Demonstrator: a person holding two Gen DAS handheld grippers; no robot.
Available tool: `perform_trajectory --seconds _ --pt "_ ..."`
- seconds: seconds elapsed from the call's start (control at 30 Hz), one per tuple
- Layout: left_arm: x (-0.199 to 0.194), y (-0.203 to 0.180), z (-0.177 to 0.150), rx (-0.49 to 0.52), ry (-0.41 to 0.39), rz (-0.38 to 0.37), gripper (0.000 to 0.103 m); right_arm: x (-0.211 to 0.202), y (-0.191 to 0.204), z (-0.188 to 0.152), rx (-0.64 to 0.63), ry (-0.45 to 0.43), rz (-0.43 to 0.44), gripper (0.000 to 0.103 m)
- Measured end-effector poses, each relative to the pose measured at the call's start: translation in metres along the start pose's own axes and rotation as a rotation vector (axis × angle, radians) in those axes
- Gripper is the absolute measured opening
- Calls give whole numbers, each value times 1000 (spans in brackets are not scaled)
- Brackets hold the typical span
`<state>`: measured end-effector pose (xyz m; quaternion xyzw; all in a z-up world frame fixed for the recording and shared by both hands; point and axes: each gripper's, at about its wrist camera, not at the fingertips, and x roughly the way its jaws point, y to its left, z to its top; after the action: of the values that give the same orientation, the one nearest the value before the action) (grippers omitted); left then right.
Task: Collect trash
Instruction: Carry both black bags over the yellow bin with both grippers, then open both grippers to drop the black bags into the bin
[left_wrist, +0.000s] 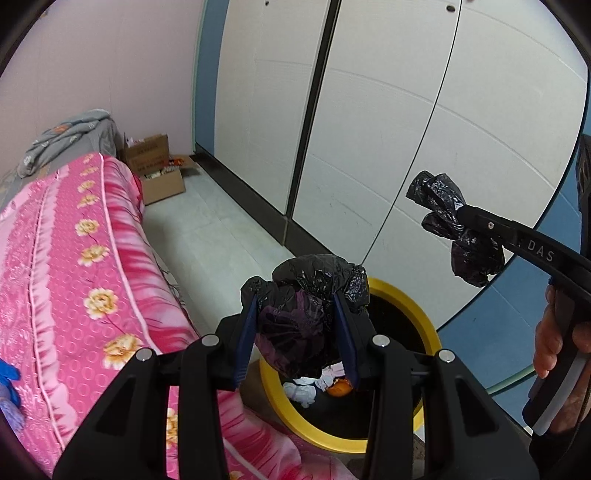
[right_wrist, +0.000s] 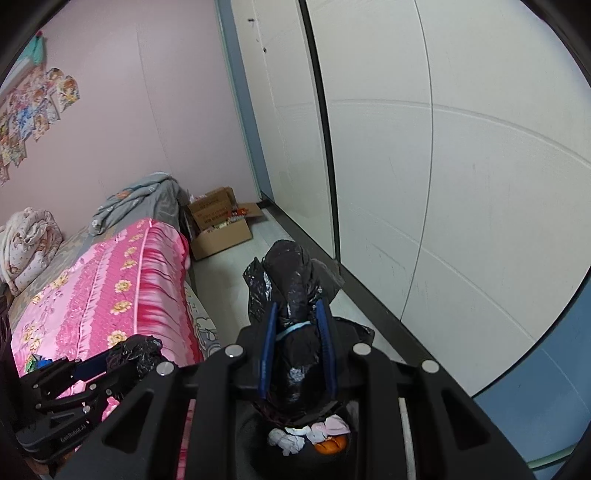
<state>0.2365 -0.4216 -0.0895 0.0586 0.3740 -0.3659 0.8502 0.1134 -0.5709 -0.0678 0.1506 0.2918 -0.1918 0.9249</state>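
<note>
Already the black bin bag (left_wrist: 295, 317) is bunched in two places, the left gripper (left_wrist: 297, 332) clamped on one gathered edge and the right gripper (right_wrist: 297, 332) clamped on the other. It hangs just over the yellow bin (left_wrist: 402, 295), with tissues (left_wrist: 303, 391) and an orange peel (left_wrist: 340, 387) inside. Tying and carrying out look undone.
</note>
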Motion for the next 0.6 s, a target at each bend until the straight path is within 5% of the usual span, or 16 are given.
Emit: perform_trajectory --seconds 0.47,0.6 --pt "36 -11 -17 -9 53 -50 47 18 -18 -19 35 24 -45 22" --pt "35 -5 -16 -34 42 -54 62 14 -20 -20 44 7 -78 38"
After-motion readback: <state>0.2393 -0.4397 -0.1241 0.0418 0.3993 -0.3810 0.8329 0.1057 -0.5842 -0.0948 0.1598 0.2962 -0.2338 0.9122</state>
